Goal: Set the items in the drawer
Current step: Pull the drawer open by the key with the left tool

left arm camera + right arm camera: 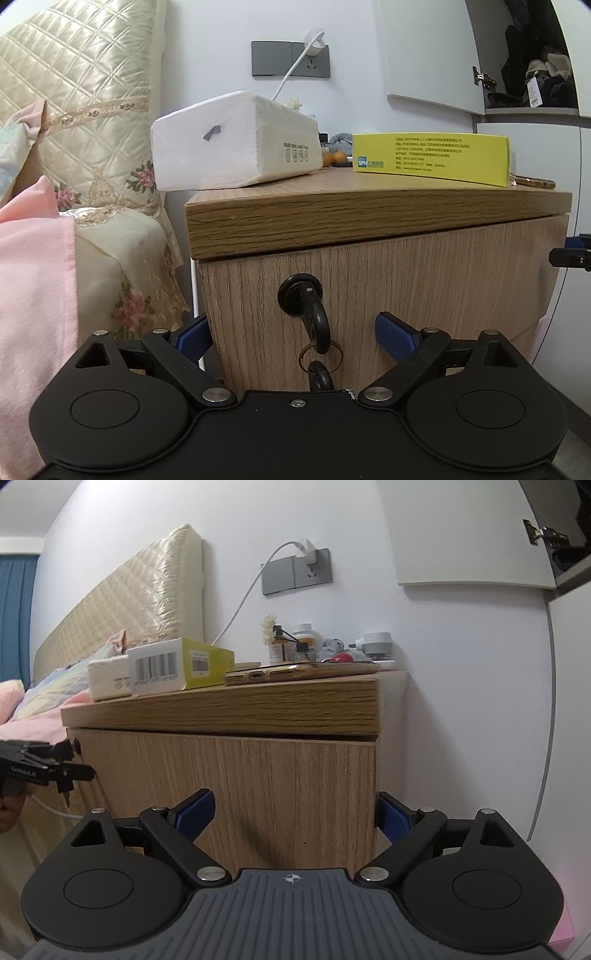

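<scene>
A wooden nightstand has its drawer front (424, 280) shut, with a black key (314, 321) and key ring hanging from the lock. My left gripper (295, 338) is open, its blue fingers on either side of the key without touching it. On top lie a white tissue pack (236, 140), a yellow box (430, 157) and a gold phone (532, 181). My right gripper (295, 814) is open and holds nothing, close to the nightstand's wood panel (280, 786). The right wrist view also shows the yellow box (181, 664), the phone (303, 672) and the left gripper (48, 768).
A bed with a pink blanket (33, 280) and a quilted headboard (74, 92) stands left of the nightstand. Small bottles and clutter (303, 642) crowd the back of the top. A charger cable (243, 598) hangs from the wall socket. A white wardrobe (532, 147) is on the right.
</scene>
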A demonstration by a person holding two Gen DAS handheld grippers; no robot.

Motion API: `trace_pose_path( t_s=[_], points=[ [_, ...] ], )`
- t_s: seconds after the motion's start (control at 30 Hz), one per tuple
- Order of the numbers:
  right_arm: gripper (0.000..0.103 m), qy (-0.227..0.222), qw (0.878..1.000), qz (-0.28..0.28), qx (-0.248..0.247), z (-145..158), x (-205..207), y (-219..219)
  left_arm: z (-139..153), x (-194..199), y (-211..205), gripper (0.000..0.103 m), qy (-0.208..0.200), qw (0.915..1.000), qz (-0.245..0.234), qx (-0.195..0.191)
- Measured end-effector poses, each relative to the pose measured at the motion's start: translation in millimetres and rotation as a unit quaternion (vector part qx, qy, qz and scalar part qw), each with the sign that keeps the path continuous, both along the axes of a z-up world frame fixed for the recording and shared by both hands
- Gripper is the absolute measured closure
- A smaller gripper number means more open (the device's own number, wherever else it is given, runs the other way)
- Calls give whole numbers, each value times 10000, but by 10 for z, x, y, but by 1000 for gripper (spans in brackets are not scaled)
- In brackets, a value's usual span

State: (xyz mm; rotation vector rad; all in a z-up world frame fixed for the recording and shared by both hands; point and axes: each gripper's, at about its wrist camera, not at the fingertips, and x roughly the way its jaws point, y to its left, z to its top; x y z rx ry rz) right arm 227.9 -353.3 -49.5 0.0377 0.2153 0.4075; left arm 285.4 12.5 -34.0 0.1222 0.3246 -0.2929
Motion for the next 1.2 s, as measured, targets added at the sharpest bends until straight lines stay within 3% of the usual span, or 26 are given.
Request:
trace_pose_path(
  t_s=[0.4,1.2],
  points=[
    [9,26,9994,309,-180,32,-289,-32,-14,-334,8,14,-56,9999,-14,153],
    [9,113,9941,1029,-329,79,-1192,-106,39,-1270,59,14,202,9995,-104,207]
  ],
)
